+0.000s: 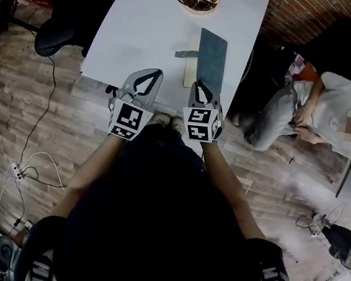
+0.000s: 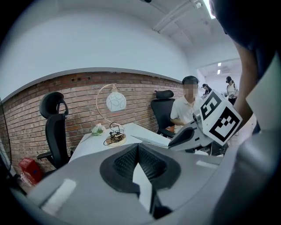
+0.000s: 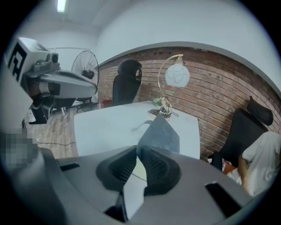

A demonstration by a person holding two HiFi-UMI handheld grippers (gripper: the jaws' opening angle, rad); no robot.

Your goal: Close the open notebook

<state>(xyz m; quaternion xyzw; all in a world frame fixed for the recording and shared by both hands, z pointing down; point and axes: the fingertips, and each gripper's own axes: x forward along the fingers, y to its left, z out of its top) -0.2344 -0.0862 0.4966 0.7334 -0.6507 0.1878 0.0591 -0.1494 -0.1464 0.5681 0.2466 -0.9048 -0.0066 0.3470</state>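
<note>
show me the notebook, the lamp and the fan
notebook (image 1: 211,59), head view, on its dark cover
lamp (image 3: 177,75), right gripper view, on its white globe
fan (image 3: 85,67), right gripper view, on its round cage

Your right hand-held gripper (image 1: 202,86) meets the near edge of the notebook (image 1: 211,56), grey cover raised, on the white tabletop (image 1: 148,25); your left hand-held gripper (image 1: 149,75) hovers nearby, to its left.

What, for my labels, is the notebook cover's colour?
Dark slate grey cover; head view shows it best.

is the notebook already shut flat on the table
No, its dark cover stands tilted up above the white table.
</note>
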